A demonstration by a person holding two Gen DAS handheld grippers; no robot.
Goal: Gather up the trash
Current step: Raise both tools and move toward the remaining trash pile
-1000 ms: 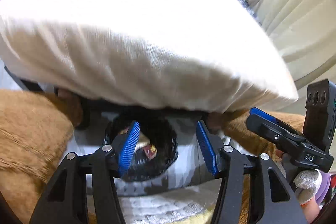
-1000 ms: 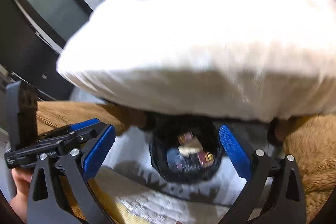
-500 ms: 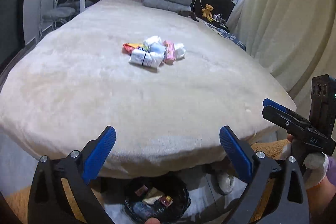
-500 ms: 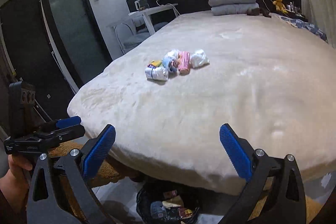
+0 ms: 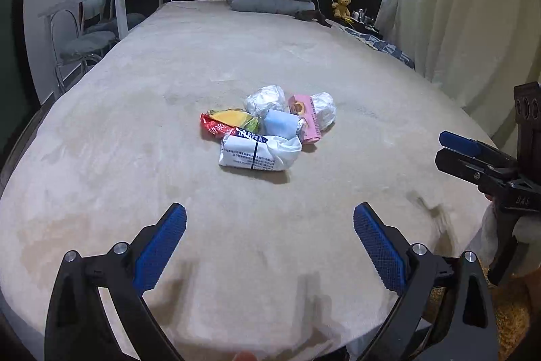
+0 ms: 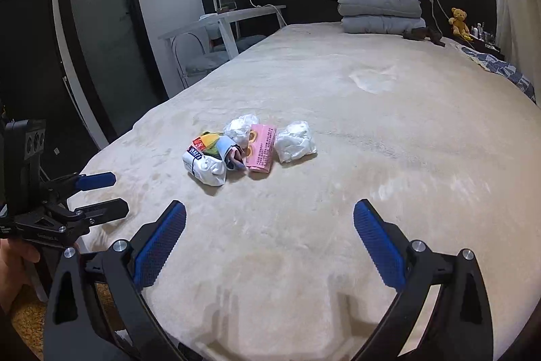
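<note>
Both tools, left point(image 5: 269, 225) & right point(image 6: 269, 225), released, empty; crinkly wrappers point(image 5: 260, 153) clustered on plush bed point(image 5: 135, 137).

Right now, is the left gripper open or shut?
Open. In the left wrist view the left gripper has its blue pads spread wide with only bare bed cover between them; the trash pile lies ahead, untouched.

Beige bed point(image 5: 169, 110); pink packet point(image 5: 306, 120), white printed wrapper point(image 5: 250, 154), blue pads point(image 5: 159, 246)
</note>
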